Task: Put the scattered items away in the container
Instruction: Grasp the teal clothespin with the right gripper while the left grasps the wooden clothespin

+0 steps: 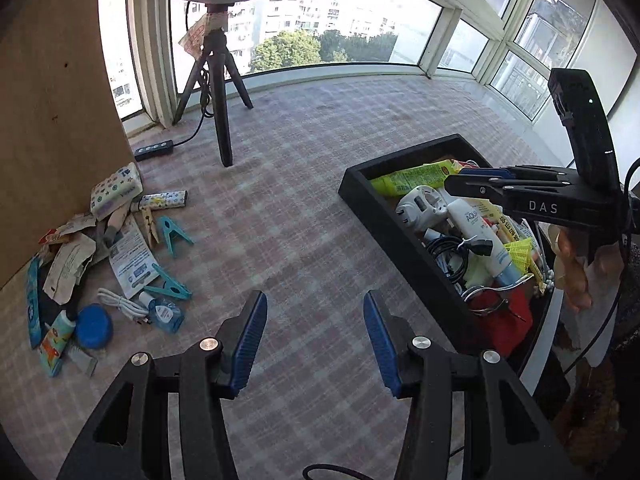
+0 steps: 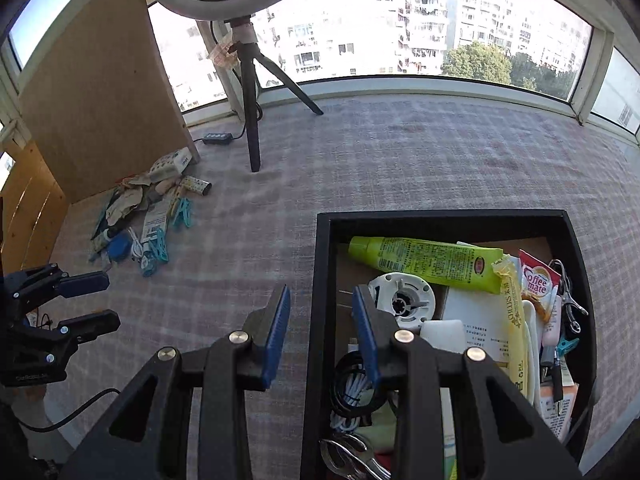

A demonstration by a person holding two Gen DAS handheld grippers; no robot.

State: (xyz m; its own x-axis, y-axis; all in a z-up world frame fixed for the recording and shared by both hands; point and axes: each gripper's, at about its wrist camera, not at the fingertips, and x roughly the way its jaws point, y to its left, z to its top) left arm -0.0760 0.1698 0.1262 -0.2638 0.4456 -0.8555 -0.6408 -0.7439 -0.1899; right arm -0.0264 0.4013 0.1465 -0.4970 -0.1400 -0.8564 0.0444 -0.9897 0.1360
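A heap of scattered items lies on the checked cloth by a cardboard panel: teal clothespins, a white cable, a blue round lid, a small sanitiser bottle and a tissue pack. The black container at the right holds a green tube, a white round part and sachets. My left gripper hovers open and empty over bare cloth between heap and container. My right gripper is open and empty, its jaws either side of the container's left wall.
A ring light on a black tripod stands at the back with a cable and an inline control. The cardboard panel walls off the left. Windows run along the far edge. Each gripper shows in the other's view: left gripper, right gripper.
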